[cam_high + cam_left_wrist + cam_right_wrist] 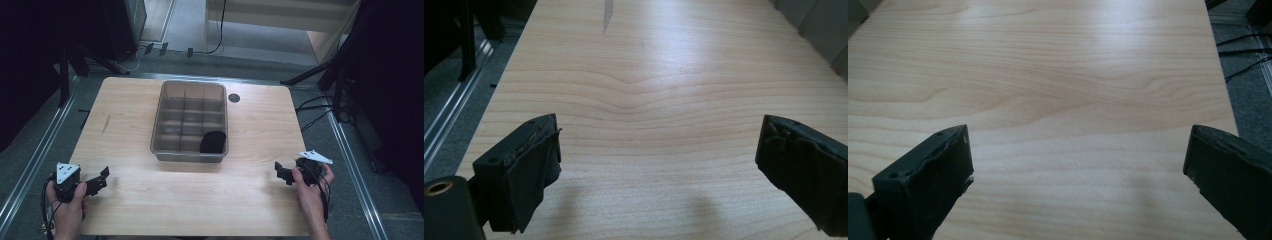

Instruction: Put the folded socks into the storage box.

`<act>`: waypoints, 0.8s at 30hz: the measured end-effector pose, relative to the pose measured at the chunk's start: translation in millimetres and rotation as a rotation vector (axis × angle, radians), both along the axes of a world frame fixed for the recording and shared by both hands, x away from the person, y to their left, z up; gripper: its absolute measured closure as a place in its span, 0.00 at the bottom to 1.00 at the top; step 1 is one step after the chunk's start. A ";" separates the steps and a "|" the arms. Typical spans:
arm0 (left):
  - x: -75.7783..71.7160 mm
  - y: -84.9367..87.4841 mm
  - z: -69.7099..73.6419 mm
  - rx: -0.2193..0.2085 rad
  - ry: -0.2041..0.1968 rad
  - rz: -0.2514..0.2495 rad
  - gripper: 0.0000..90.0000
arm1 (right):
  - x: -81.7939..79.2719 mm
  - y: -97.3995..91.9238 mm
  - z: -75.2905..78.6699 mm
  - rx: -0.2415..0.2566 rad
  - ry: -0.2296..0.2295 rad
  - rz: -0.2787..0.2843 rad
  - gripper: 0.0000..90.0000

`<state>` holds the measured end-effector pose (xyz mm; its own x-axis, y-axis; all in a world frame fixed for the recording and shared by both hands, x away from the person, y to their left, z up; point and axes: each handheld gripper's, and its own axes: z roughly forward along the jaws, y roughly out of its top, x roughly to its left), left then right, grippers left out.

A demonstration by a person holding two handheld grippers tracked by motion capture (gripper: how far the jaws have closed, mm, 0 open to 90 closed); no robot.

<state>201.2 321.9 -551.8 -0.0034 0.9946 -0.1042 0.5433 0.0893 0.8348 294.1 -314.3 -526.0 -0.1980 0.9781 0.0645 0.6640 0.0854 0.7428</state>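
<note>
Both grippers rest wide open at the near corners of the table, with the divided bin standing between and beyond them.

The left gripper (102, 179) sits near the table's (260, 130) near-left corner, jaws spread with nothing between them; the right gripper (281, 172) is near the near-right edge, jaws likewise spread and empty. Bare wood lies between them across the whole near half, giving open room, and each gripper view shows bare wood ahead. The clear bin (159, 131) stands at the table's middle, well apart from both grippers, its long axis running near to far, its far end close to the far edge. A black object (213, 142) lies in the bin's near-right compartment. A small dark round hole (234, 97) sits just right of the bin's far corner.
</note>
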 end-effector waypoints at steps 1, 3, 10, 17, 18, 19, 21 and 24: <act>0.0 0.0 0.0 0.000 0.000 0.000 0.05 | 0.0 0.0 0.0 0.000 0.000 0.000 0.00; 0.0 -0.2 0.0 0.001 -0.001 0.001 0.05 | -7.7 -8.4 -4.3 0.008 -0.017 -0.004 0.00; 0.0 -0.5 0.0 0.003 -0.001 0.004 0.05 | -24.1 -19.4 -11.3 0.002 -0.051 0.005 0.00; 0.2 -1.0 0.0 0.007 0.000 0.003 0.05 | -41.7 -28.3 -14.8 0.011 -0.090 -0.001 0.00; 0.2 -1.0 0.0 0.007 0.000 0.003 0.05 | -41.7 -28.3 -14.8 0.011 -0.090 -0.001 0.00; 0.2 -1.0 0.0 0.007 0.001 0.003 0.05 | -44.2 -29.2 -15.4 0.019 -0.099 -0.001 0.00; 0.5 -1.2 0.0 0.007 0.000 0.001 0.05 | -49.1 -31.1 -17.0 0.037 -0.121 -0.008 0.00; 0.9 -1.7 0.2 0.017 0.002 -0.006 0.05 | -51.7 -32.4 -18.6 0.054 -0.127 -0.022 0.00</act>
